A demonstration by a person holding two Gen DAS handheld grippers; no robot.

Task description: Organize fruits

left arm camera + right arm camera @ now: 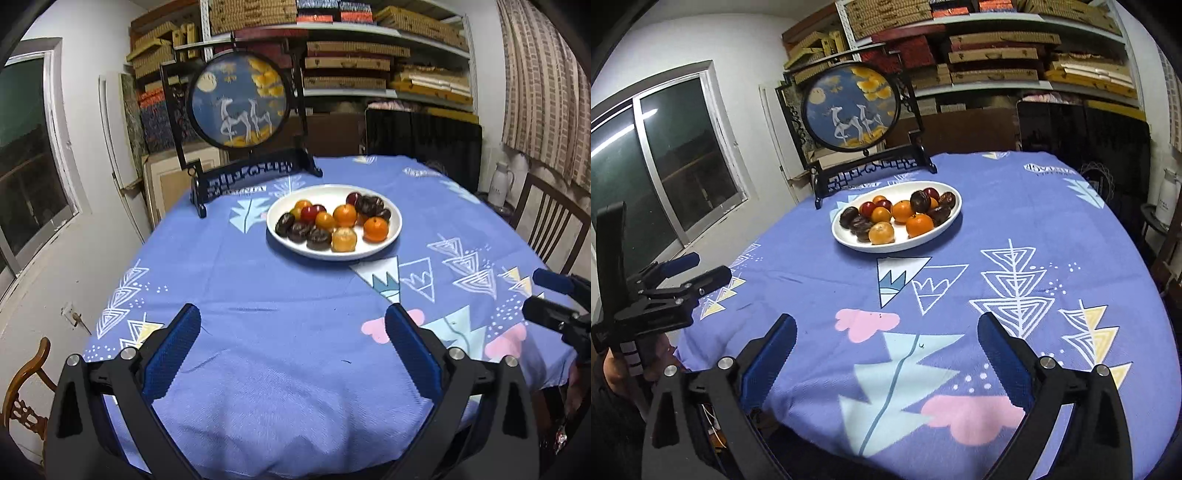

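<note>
On the blue patterned tablecloth, mixed fruits are gathered on a white plate — both the left gripper and the right gripper are held back, jaws spread, nothing grasped.

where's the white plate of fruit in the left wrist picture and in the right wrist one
Left wrist: the white plate sits right of centre, above the middle, on the blue tablecloth.
Right wrist: the white plate sits near centre, above the middle.
Shared landmark: the round deer screen stands just behind and left of it.
</note>
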